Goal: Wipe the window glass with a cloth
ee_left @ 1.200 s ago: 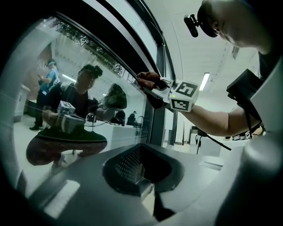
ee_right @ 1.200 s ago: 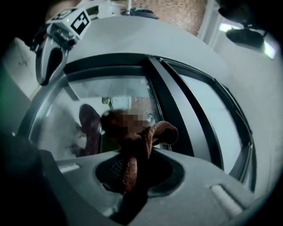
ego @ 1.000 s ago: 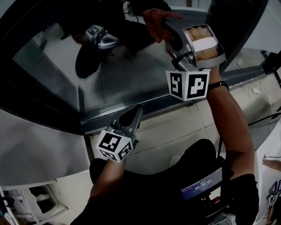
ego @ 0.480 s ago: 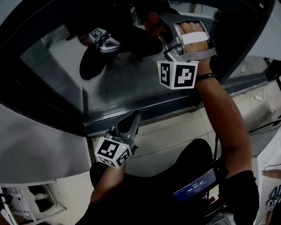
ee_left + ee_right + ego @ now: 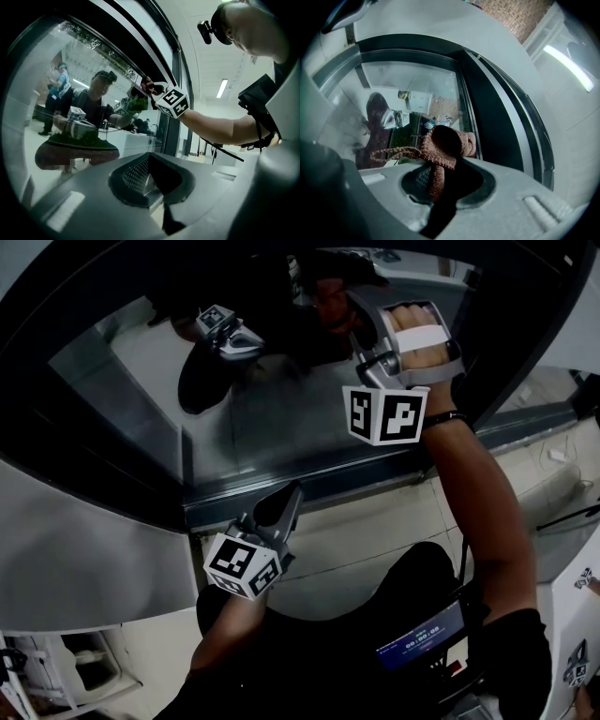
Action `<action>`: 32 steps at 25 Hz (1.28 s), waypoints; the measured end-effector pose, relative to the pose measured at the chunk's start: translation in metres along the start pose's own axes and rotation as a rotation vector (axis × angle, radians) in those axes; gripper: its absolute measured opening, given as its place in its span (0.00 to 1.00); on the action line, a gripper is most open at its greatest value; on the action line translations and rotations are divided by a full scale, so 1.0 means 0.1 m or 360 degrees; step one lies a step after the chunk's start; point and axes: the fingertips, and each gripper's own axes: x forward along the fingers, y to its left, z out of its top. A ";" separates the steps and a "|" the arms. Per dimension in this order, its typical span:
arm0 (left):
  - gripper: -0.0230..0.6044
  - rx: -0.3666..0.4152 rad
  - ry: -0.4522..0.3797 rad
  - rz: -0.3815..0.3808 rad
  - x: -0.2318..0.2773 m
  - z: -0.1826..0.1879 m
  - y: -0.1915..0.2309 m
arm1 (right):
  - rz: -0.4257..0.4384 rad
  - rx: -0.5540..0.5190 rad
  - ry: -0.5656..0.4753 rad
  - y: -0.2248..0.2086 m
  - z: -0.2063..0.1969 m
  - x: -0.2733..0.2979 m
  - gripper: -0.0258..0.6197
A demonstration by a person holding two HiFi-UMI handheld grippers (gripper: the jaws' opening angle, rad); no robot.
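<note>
The window glass (image 5: 253, 409) fills the upper head view, framed in dark metal. My right gripper (image 5: 339, 307) is raised against it, shut on a brown knitted cloth (image 5: 443, 145) that bunches at the jaw tips with a loop hanging to the left; the cloth (image 5: 330, 292) shows reddish-brown at the glass. My left gripper (image 5: 286, 495) hangs low near the sill, shut with nothing between its jaws. In the left gripper view the right gripper's marker cube (image 5: 172, 101) and the cloth (image 5: 149, 87) are seen high on the glass (image 5: 70, 93).
A dark window frame post (image 5: 497, 117) runs just right of the cloth. The sill (image 5: 309, 486) lies under the glass, with tiled floor (image 5: 375, 531) below. Reflections of the person and both grippers show in the pane. A white cabinet (image 5: 75, 662) sits at lower left.
The right gripper with the cloth has moved up the glass and slightly left, then shifted a little right. The left gripper has stayed near the sill.
</note>
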 end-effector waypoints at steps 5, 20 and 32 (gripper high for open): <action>0.06 0.0004 -0.0021 -0.0018 0.04 0.00 -0.02 | 0.0036 0.0006 -0.0029 0.18 0.03 -0.05 0.11; 0.06 -0.0006 0.0001 -0.0014 0.03 -0.07 0.00 | 0.0203 0.0013 -0.0092 0.93 0.12 -0.41 0.11; 0.06 -0.0020 -0.0004 0.0017 0.02 -0.06 0.05 | 0.0400 0.0070 -0.0078 1.66 0.13 -0.66 0.11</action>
